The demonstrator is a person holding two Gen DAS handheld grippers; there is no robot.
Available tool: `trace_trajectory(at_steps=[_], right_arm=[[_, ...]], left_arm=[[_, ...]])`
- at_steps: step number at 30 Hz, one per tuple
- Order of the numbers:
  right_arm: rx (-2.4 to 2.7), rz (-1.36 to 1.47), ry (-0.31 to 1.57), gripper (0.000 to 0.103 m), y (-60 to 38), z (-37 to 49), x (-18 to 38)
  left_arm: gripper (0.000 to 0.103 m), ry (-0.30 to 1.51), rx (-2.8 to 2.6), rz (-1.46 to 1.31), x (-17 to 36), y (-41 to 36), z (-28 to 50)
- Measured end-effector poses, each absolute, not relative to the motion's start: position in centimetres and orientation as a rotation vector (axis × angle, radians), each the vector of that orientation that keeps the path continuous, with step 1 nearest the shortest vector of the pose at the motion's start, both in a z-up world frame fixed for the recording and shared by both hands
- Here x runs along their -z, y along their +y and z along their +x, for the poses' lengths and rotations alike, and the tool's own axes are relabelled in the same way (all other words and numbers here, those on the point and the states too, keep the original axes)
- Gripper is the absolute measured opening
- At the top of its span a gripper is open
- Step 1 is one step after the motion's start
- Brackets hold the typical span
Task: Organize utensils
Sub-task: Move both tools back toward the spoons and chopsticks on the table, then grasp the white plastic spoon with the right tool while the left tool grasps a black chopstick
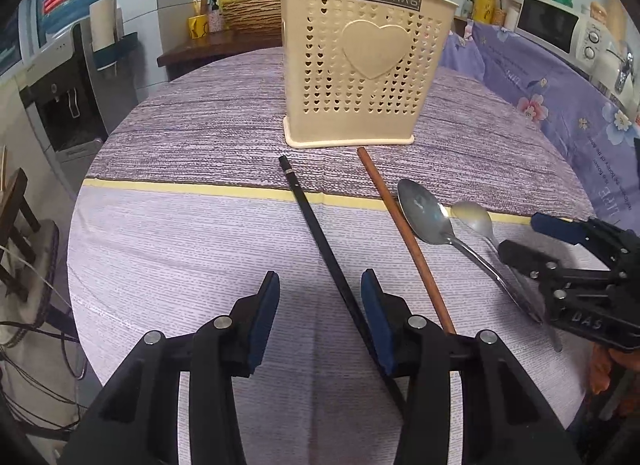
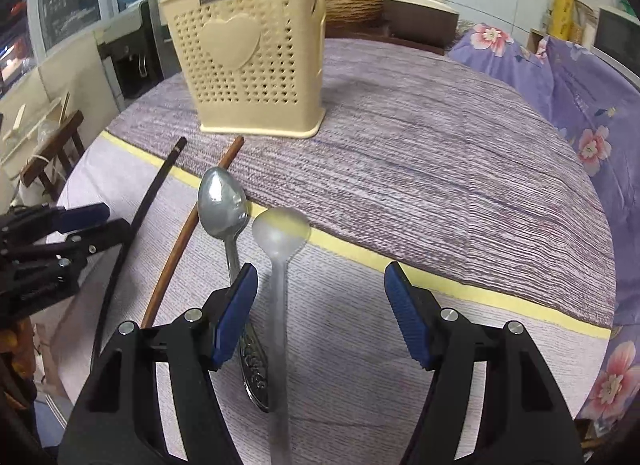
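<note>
A beige perforated utensil holder (image 1: 352,65) (image 2: 248,65) stands at the back of the table with brown chopsticks and a spoon inside. In front of it lie a black chopstick (image 1: 312,221) (image 2: 156,181), a brown chopstick (image 1: 400,233) (image 2: 188,233), a shiny metal spoon (image 1: 424,209) (image 2: 222,201) and a pale matte spoon (image 1: 474,217) (image 2: 280,229). My left gripper (image 1: 320,285) (image 2: 114,221) is open over the black chopstick, which runs close to its right pad. My right gripper (image 2: 320,277) (image 1: 520,235) is open, with the pale spoon's handle between its fingers near the left pad.
The round table (image 1: 200,233) has a striped lilac cloth with a yellow band. Floral purple fabric (image 1: 560,105) covers furniture to the right, with a microwave (image 1: 552,25) behind. A water dispenser (image 1: 68,97) and a wooden chair (image 1: 20,225) stand off the table's left edge.
</note>
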State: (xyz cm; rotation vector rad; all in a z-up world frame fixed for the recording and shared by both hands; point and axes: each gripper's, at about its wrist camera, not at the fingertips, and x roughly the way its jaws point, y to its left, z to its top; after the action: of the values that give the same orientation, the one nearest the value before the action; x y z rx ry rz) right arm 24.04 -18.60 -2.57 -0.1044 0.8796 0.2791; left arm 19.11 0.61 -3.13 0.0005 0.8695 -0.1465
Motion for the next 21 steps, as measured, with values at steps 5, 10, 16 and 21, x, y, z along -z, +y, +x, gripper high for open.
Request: trace_trajectory(at_steps=[5, 10, 16, 21], right_arm=[[-0.299, -0.127, 0.910, 0.056, -17.6, 25.0, 2.9], [-0.317, -0.142, 0.924, 0.051, -16.5, 25.7, 2.7], [-0.321, -0.152, 0.934, 0.041, -15.4, 26.7, 2.5], [-0.319, -0.152, 0.939, 0.037, -15.3, 27.0, 2.5]], left_arm=[[0.043, 0.872, 0.147, -0.014, 3.3, 1.0, 19.2], [0.043, 0.881, 0.150, -0.037, 3.6, 1.6, 19.3], [0.043, 0.884, 0.146, -0.045, 3.7, 1.9, 19.3], [0.043, 0.883, 0.149, -0.044, 3.6, 1.9, 19.4]])
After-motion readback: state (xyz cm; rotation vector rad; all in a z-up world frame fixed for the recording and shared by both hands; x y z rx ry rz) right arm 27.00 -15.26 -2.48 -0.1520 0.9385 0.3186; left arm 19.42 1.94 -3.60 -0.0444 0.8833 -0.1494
